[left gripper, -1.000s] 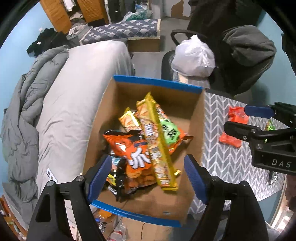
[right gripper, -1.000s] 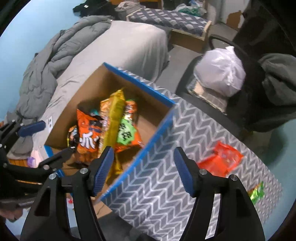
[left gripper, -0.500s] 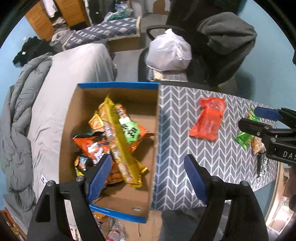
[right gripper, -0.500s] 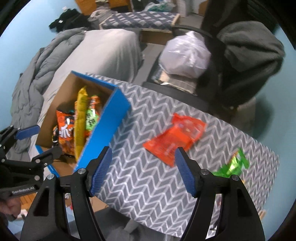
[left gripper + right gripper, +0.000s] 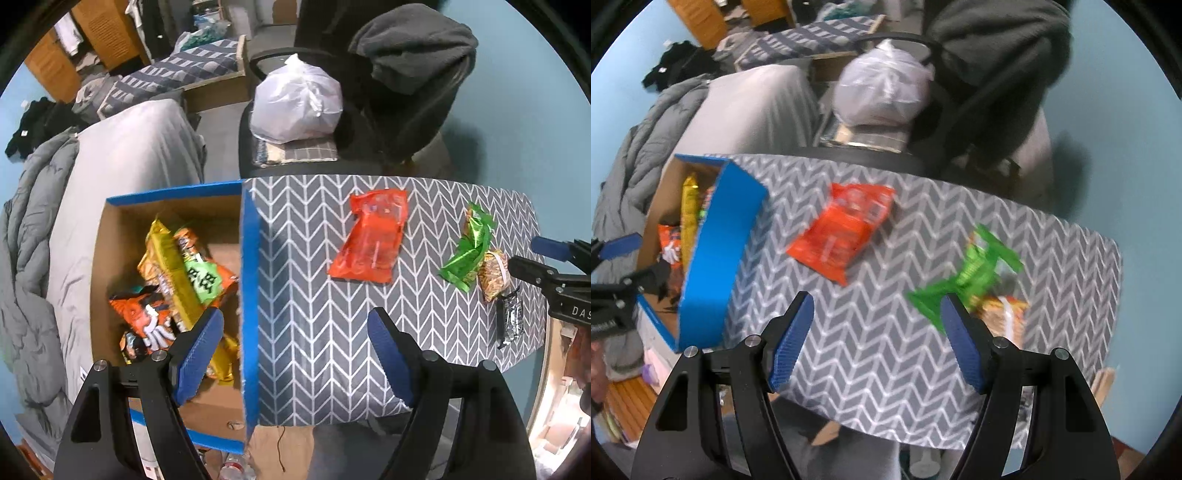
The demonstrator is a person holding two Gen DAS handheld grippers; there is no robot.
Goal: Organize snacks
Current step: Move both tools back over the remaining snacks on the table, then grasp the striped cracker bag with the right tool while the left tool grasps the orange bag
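A blue-edged cardboard box (image 5: 251, 280) at the table's left end holds several snack bags, among them an orange one (image 5: 147, 321) and a long yellow one (image 5: 173, 273). On the grey chevron table (image 5: 314, 314) lie a red packet (image 5: 371, 240), a green packet (image 5: 467, 254), a brown snack pack (image 5: 493, 275) and a dark silver packet (image 5: 511, 319). My left gripper (image 5: 295, 350) hangs open above the box's right wall, holding nothing. My right gripper (image 5: 877, 339) is open and empty over the table, its right finger beside the green packet (image 5: 971, 277). The red packet (image 5: 842, 230) lies ahead of it.
A bed with grey bedding (image 5: 110, 155) runs along the left. Behind the table stands a black chair (image 5: 369, 122) with a white plastic bag (image 5: 299, 107) and a dark garment on it. Bottles lie on the floor under the box (image 5: 236, 465).
Both grippers have swept right, from over the box towards the table. The red and green packets have come into view in both cameras. Both stay open and empty.
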